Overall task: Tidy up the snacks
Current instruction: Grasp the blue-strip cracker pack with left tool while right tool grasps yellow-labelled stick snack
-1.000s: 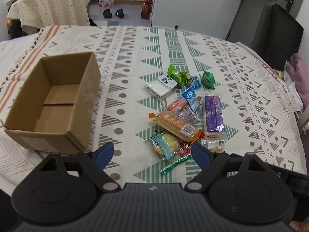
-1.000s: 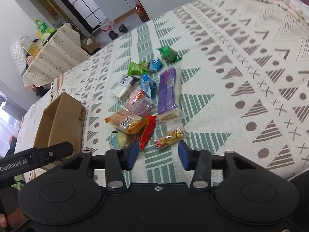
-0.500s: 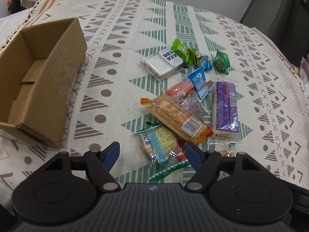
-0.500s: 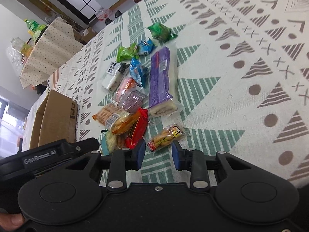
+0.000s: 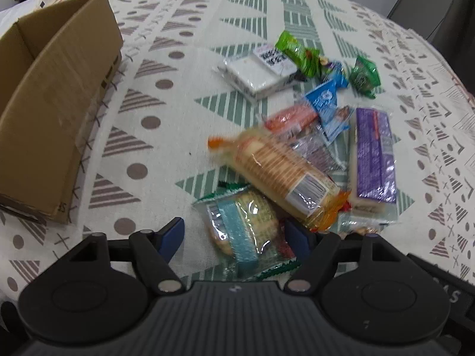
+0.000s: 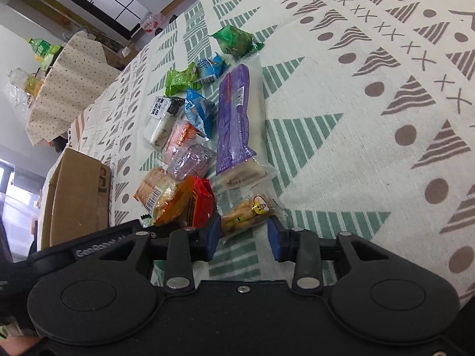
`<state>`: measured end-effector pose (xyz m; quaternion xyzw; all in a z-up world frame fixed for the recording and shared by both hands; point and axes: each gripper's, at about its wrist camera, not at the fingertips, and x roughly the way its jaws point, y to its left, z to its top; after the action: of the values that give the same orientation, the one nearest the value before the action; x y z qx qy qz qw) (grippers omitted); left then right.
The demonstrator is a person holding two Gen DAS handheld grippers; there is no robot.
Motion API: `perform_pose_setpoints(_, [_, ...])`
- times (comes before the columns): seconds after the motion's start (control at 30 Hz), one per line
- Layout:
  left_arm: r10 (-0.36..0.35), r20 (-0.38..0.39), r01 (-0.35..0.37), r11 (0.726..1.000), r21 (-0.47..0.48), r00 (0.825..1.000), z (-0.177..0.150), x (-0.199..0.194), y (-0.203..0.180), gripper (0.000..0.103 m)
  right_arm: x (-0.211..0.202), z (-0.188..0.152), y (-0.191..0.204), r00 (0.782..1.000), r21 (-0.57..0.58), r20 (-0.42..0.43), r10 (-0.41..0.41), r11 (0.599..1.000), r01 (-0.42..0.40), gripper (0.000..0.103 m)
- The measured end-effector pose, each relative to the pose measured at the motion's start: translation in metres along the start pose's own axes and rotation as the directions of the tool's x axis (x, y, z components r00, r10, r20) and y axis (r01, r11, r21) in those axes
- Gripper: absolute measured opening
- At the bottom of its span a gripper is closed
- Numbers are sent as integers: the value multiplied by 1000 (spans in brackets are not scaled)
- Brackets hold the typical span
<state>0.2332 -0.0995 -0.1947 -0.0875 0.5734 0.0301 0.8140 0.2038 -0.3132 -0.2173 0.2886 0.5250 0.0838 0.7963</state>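
Several wrapped snacks lie in a heap on the patterned tablecloth (image 5: 166,89). My left gripper (image 5: 234,234) is open, its fingers either side of a clear cracker pack with a light-blue stripe (image 5: 243,225). An orange-ended cracker roll (image 5: 279,178) lies just beyond it, and a purple wafer pack (image 5: 374,154) to the right. My right gripper (image 6: 245,235) is open around the near end of a small clear packet of golden sticks (image 6: 246,212). A red packet (image 6: 200,204) and the cracker roll (image 6: 160,192) sit to its left. An open cardboard box (image 5: 50,101) stands at the left, empty as far as I see.
Farther back lie a white pack (image 5: 258,71), green packets (image 5: 297,53), and blue packets (image 5: 323,101). The cardboard box (image 6: 77,195) shows left of the heap in the right wrist view, with the left gripper's body (image 6: 98,246) in front. A second covered table (image 6: 68,89) stands beyond.
Both grippers have moved forward and down into the near edge of the heap. The left now straddles the blue-striped cracker pack, the right the small stick packet. Both remain open.
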Motion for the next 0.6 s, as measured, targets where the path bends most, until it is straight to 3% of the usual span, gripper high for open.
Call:
perform_pose_setpoints(0.13, [-3,12,3,1000,-11,1000,-3,3,1,74,3,2,2,1000,31,23,9,999,-10,48])
perform_pose_setpoints(0.27, [-15,25,16,1000,-24,1000,-4,-1,4,48,6,2,10,998,18,44,-34,999,33,48])
perform_pose_setpoints(0.33, [-23,27,24,999,-26,999,-5,-4,6,48,8,1,14,996,24,60,-67,998,66,48])
perform_pose_setpoints(0.6, [-34,54,35,999,-26,998,-13,-17,13,48,9,-9,32,966,-63,119,-228,970,237,28])
